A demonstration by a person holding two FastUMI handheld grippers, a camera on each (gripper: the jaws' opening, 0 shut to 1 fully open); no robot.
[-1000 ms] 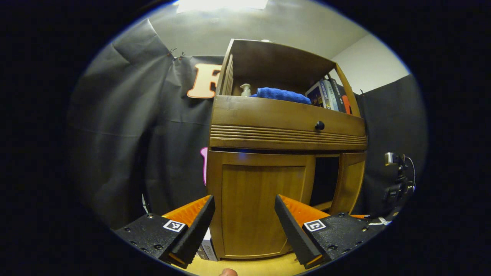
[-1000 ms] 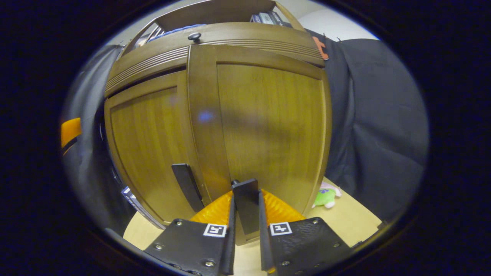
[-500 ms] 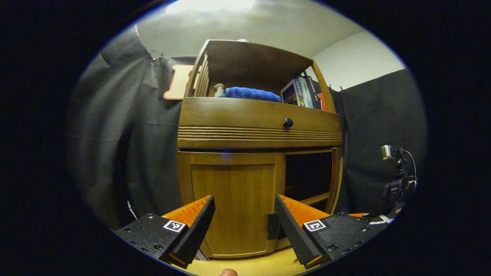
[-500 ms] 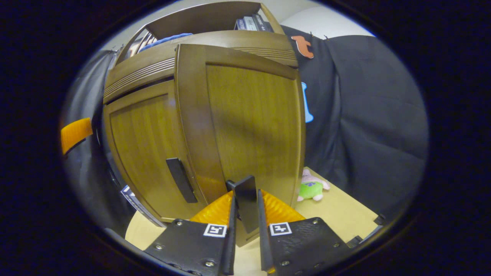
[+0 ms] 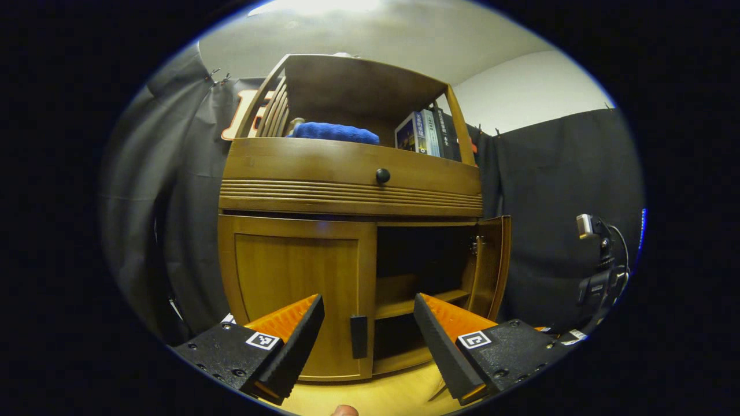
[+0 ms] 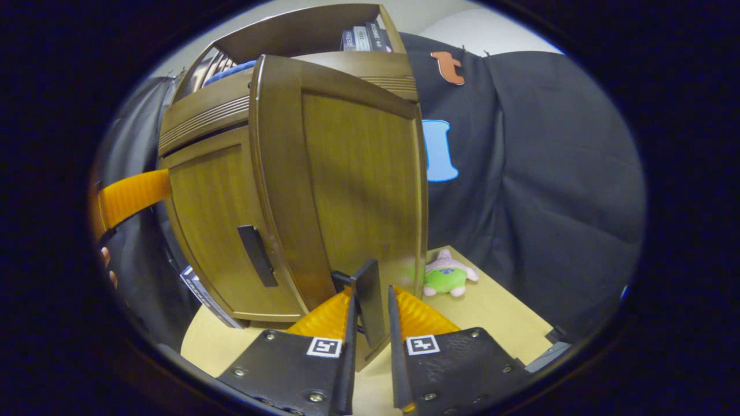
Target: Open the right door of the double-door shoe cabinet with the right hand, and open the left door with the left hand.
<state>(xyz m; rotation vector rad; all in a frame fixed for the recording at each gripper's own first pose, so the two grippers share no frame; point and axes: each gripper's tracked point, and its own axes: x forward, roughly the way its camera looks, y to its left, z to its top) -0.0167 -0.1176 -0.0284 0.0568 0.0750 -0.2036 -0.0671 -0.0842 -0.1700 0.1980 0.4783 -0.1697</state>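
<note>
We find the right gripper [image 6: 370, 323] closed on the right door handle [image 6: 367, 300], a dark flat bar pinched between both fingers at 6 o'clock in the right gripper view. The right door [image 6: 347, 185] stands swung out from the shoe cabinet [image 5: 347, 173], its panel rising toward 12 o'clock. At 9 o'clock of that handle we note the left door [image 6: 214, 231], flush with the cabinet front, with the left door handle [image 6: 257, 255] near its inner edge. A small plush toy [image 6: 445, 276] lies on the table [image 6: 509, 323] at 3 o'clock of the held handle.

We find the left gripper [image 5: 369, 338] with its fingers spread wide, gripping nothing, short of the cabinet front. Between them in the left gripper view sits the left door's handle, not touched. At 2 o'clock the opened compartment [image 5: 422, 260] shows dark, with an inner shelf [image 5: 413, 300]. Toward 12 o'clock we record a drawer knob [image 5: 383, 175], a blue towel [image 5: 335, 132] and books [image 5: 425, 134] on the upper shelf.
</note>
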